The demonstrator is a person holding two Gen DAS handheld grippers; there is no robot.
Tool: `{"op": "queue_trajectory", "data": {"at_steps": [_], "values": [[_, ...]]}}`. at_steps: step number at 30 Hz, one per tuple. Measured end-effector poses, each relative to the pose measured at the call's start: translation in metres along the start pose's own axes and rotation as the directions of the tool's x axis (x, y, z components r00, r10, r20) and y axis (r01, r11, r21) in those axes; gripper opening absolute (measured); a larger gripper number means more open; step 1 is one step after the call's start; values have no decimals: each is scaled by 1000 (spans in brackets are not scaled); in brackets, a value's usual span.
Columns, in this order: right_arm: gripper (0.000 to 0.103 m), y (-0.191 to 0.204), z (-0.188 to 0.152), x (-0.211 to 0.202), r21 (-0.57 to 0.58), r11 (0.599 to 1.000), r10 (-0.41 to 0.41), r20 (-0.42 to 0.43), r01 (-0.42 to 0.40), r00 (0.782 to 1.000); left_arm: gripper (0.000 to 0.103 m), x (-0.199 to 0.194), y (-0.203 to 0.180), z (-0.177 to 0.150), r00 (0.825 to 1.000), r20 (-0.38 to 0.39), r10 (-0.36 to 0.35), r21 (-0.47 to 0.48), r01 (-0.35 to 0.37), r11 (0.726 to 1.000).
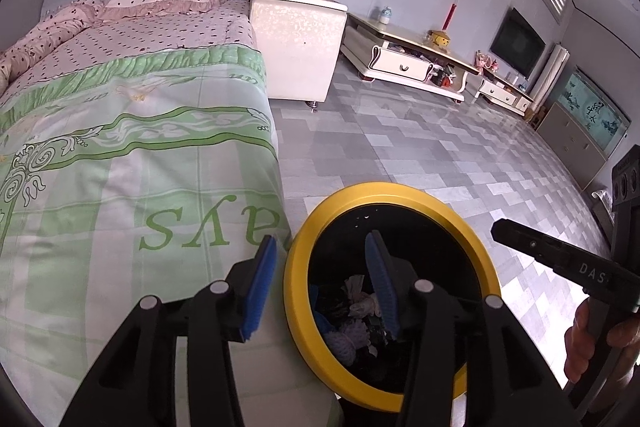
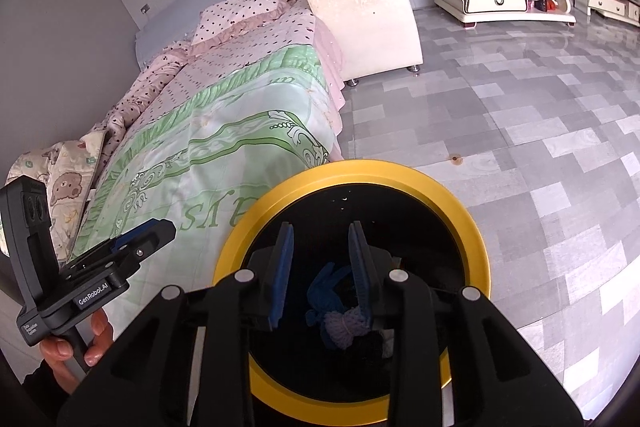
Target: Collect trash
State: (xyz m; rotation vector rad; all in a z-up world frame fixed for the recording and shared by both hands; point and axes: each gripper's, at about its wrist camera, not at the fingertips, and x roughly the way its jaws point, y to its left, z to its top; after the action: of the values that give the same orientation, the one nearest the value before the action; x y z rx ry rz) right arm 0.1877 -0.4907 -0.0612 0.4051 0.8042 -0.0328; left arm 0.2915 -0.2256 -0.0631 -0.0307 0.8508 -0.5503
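Note:
A round black bin with a yellow rim [image 1: 298, 259] stands on the floor beside the bed; it also shows in the right wrist view [image 2: 476, 251]. Inside lie crumpled scraps: white paper [image 1: 362, 301], a lavender yarn wad [image 2: 346, 325] and a blue piece [image 2: 326, 285]. My left gripper [image 1: 320, 267] is open and empty, straddling the bin's left rim. My right gripper [image 2: 320, 255] is open and empty, directly above the bin's mouth. The right gripper also shows at the right of the left wrist view [image 1: 560, 259].
The bed [image 1: 140, 147] with a green and white quilt lies to the left of the bin. A white nightstand [image 1: 296, 43] stands at its head. A low TV cabinet [image 1: 408, 59] runs along the far wall. Grey tiled floor [image 2: 520, 147] stretches to the right.

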Motion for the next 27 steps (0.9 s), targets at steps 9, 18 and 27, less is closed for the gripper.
{"op": "queue_trajectory", "data": {"at_steps": [9, 18, 27], "values": [[28, 42, -8, 5, -62, 997, 40, -20, -42, 999, 44, -29, 32, -6, 998, 30, 49, -37, -48, 998], [27, 117, -19, 29, -160, 981, 97, -69, -107, 993, 44, -69, 97, -26, 987, 46, 157, -110, -151, 982], [27, 186, -34, 51, -240, 958, 137, -110, -160, 985, 44, -107, 169, -55, 965, 41, 260, -190, -248, 950]]}}
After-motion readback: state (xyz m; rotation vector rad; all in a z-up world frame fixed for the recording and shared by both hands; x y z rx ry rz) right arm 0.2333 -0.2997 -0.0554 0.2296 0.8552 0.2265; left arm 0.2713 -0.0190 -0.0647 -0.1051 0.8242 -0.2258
